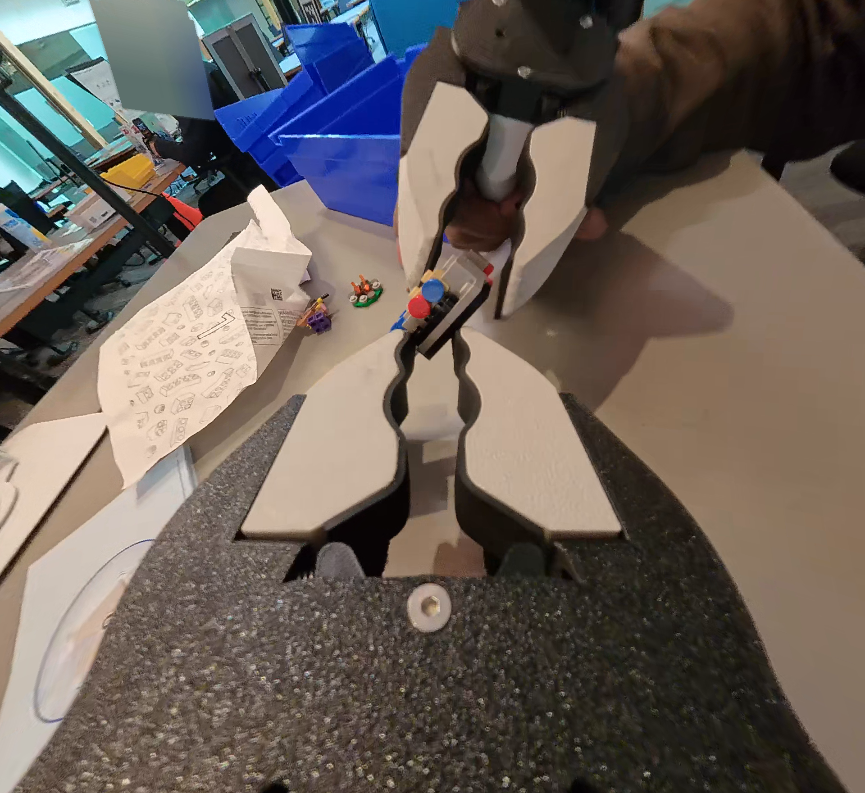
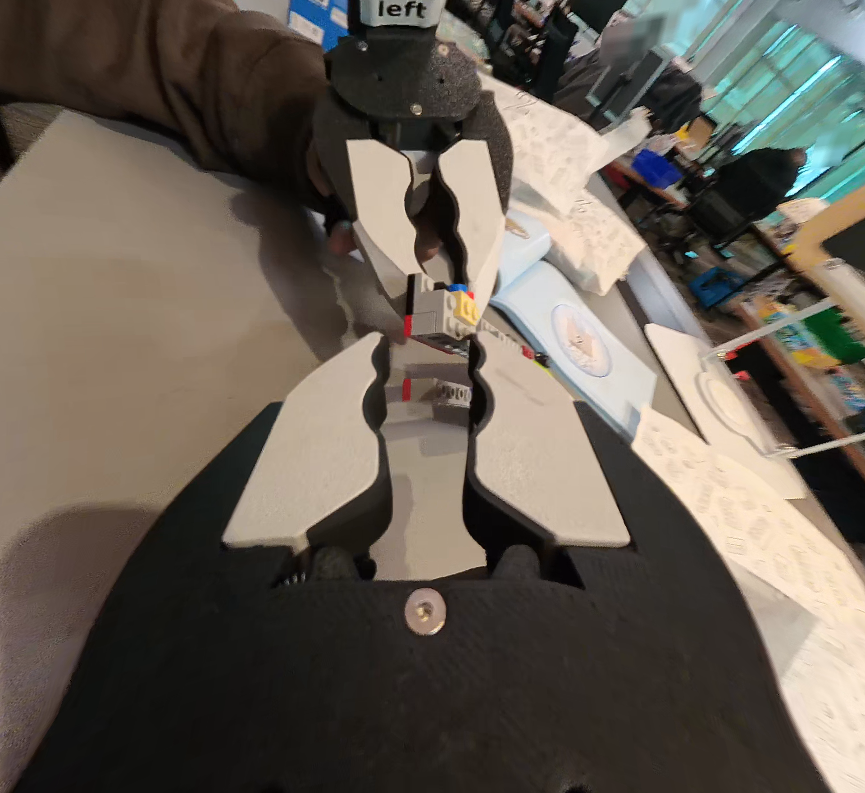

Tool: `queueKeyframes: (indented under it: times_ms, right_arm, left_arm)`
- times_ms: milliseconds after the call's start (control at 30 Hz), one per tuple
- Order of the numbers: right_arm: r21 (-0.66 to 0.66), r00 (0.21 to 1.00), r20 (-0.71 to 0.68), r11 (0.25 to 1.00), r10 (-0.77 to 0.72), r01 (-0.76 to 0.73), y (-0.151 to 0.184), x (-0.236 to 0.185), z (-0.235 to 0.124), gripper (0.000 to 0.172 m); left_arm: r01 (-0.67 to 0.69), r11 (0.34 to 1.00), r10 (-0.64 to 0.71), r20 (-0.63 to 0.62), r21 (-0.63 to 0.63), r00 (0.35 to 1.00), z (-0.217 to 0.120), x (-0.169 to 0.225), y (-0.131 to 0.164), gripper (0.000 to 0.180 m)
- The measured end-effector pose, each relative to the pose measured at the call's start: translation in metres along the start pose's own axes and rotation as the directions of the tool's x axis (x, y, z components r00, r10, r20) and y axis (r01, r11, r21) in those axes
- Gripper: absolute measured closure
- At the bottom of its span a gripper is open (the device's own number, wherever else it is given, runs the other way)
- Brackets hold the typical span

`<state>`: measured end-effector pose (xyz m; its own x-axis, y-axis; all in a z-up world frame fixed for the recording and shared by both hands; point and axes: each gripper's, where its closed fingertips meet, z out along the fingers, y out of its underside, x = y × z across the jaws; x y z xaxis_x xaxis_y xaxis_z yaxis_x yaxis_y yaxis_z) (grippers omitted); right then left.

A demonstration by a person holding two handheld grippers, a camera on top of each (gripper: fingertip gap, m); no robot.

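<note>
While your left claw (image 1: 429, 338) stands narrow with its tips closed on the lower edge of the small brick model (image 1: 444, 302), your right claw (image 2: 427, 342) comes at the same model from the far side with its jaws set wider. It straddles the grey body, but you cannot tell from either view whether its pads actually press. The model hangs in the air between the two claws, above the grey tabletop (image 1: 655, 349). Below it on the tabletop lies a loose grey beam piece (image 2: 444, 396), and off to your left are a purple brick piece (image 1: 318, 319), a green one (image 1: 365, 293) and a crumpled printed sheet (image 1: 187, 349). Judge the model as very light and rigid, but only press-fitted: the blue and red round studs and the yellow block on top look likely to pop off if squeezed or knocked. Its smooth plastic faces will probably slide on the pads if gripped at an angle. The safest hold looks to be the flat black and grey base plate, pads square on its two long edges, with a gentle squeeze and no twisting between the claws
</note>
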<state>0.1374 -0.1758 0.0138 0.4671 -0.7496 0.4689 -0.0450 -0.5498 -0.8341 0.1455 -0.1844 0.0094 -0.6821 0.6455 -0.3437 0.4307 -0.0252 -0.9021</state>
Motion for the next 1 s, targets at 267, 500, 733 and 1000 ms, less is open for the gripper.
queueKeyframes:
  times_ms: [267, 500, 733, 1000]
  right_arm:
    - [0.066, 0.997, -0.05, 0.996, -0.052, 0.055, -0.009, 0.005, -0.005, 0.151]
    - [0.078, 0.997, -0.025, 0.994, -0.078, 0.079, -0.011, 0.0, -0.006, 0.151]
    - [0.06, 0.991, -0.056, 0.99, -0.124, 0.127, -0.01, 0.0, -0.006, 0.147]
    - [0.021, 0.989, -0.073, 0.991, -0.132, 0.134, -0.003, 0.007, -0.008, 0.143]
  left_arm:
    - [-0.058, 0.996, 0.056, 0.025, 0.064, 0.998, -0.005, 0.001, -0.014, 0.155]
    - [-0.239, 0.971, 0.238, 0.082, 0.009, 0.968, 0.0, 0.008, -0.014, 0.158]
    - [-0.336, 0.942, 0.337, 0.12, -0.029, 0.934, -0.001, 0.006, -0.012, 0.162]
    - [-0.332, 0.943, 0.33, 0.148, -0.015, 0.932, -0.006, 0.0, -0.014, 0.162]
